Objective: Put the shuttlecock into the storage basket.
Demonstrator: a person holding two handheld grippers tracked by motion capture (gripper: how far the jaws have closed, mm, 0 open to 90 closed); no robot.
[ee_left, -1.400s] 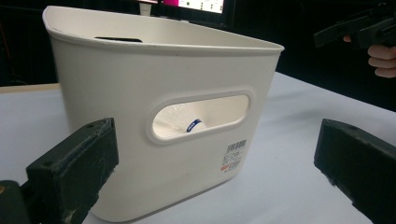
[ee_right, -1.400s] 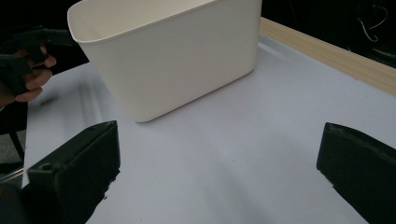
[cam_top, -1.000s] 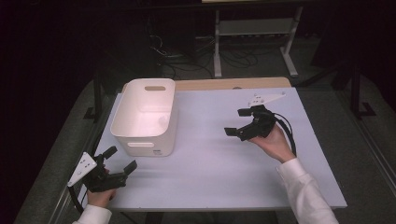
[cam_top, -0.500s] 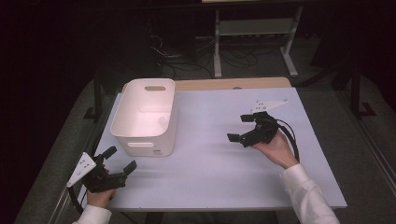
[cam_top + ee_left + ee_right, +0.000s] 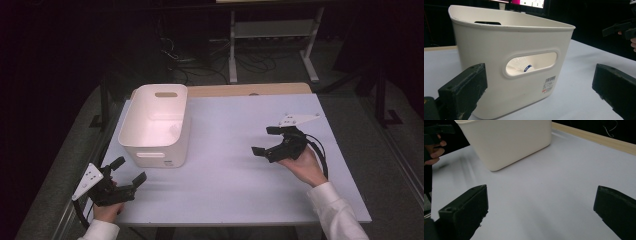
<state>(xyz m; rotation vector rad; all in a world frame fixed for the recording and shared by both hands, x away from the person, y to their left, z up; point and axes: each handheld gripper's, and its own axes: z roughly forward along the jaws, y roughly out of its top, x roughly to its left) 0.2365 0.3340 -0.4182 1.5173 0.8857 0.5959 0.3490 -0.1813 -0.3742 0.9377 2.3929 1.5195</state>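
High view: hand-held grippers (image 5: 127, 170) seemingly empty.

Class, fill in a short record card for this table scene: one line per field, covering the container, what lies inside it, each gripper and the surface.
Container: white plastic tub with slot handles, upright, on the table's left half
Contents: white shuttlecock with a blue band, seen through the handle slot
Left gripper: jaws open, empty, near the tub's near wall
Right gripper: jaws open, empty, apart from the tub
Surface: pale grey table top
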